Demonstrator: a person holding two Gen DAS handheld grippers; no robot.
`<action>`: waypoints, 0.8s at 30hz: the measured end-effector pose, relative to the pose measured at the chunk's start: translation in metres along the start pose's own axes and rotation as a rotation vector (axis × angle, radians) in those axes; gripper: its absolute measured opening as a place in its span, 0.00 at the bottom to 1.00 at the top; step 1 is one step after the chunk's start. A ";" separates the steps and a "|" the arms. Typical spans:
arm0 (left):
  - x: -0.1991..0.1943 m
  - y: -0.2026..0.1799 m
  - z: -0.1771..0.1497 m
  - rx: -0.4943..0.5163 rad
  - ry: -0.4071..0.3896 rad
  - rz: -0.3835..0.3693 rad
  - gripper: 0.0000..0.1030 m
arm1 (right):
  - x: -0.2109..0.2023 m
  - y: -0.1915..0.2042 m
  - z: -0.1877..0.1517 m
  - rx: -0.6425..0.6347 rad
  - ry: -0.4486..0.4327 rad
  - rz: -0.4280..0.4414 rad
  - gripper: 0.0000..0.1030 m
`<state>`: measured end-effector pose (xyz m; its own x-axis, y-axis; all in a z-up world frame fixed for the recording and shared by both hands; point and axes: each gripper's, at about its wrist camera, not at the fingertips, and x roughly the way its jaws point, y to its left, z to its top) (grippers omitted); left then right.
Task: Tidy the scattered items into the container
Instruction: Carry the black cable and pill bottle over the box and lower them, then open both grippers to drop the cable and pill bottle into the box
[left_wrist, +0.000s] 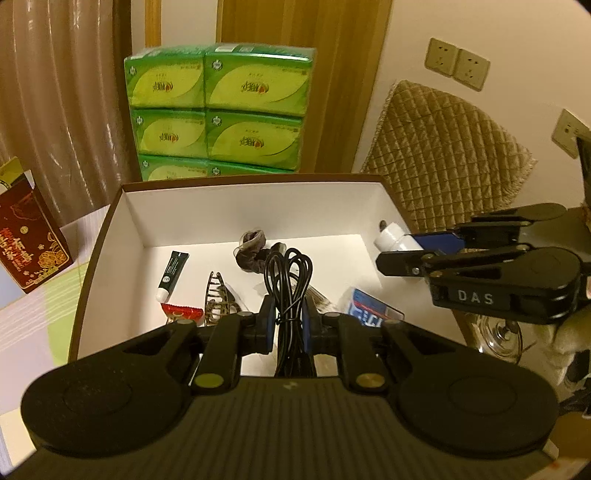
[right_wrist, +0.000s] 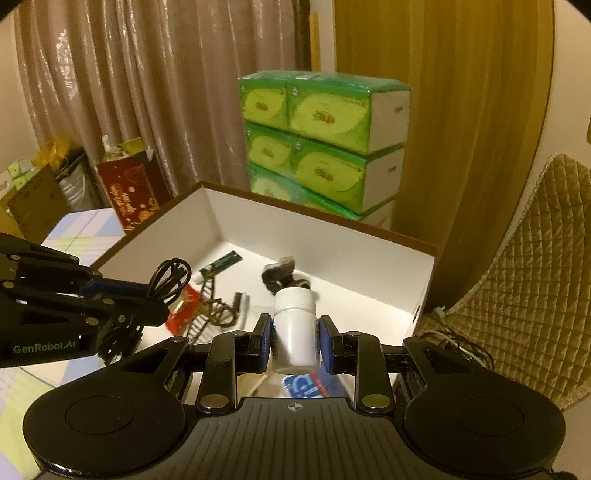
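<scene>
A white-lined box with a brown rim (left_wrist: 243, 206) (right_wrist: 332, 236) stands ahead of both grippers. My left gripper (left_wrist: 290, 321) is shut on a coiled black cable (left_wrist: 290, 280) (right_wrist: 170, 277) and hovers over the box's near side. My right gripper (right_wrist: 295, 334) is shut on a white pill bottle (right_wrist: 295, 325) (left_wrist: 397, 238), held above the box's right part. Inside the box lie a dark green tube (left_wrist: 173, 273), a red packet (left_wrist: 183, 312), a brown hair claw (left_wrist: 218, 301), a dark scrunchie (left_wrist: 253, 251) and a blue-and-white pack (left_wrist: 369, 310).
Stacked green tissue packs (left_wrist: 221, 107) stand behind the box against a wooden panel. A red gift box (left_wrist: 31, 243) stands at the left on a pastel checked cloth (left_wrist: 33, 332). A quilted tan cushion (left_wrist: 443, 155) and a glass (left_wrist: 498, 336) are at the right.
</scene>
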<state>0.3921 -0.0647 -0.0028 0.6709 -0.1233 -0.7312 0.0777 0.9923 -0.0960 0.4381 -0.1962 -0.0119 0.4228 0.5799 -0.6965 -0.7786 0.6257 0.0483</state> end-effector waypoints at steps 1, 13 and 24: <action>0.005 0.001 0.003 -0.004 0.008 0.002 0.11 | 0.003 -0.002 0.001 0.000 0.005 0.002 0.23; 0.069 0.013 0.034 -0.056 0.093 0.026 0.11 | 0.056 -0.029 0.021 0.001 0.087 0.032 0.23; 0.123 0.033 0.044 -0.152 0.186 0.045 0.11 | 0.104 -0.038 0.032 -0.070 0.180 -0.011 0.23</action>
<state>0.5100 -0.0466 -0.0664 0.5226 -0.0917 -0.8476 -0.0705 0.9861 -0.1502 0.5261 -0.1432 -0.0636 0.3466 0.4666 -0.8137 -0.8072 0.5903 -0.0053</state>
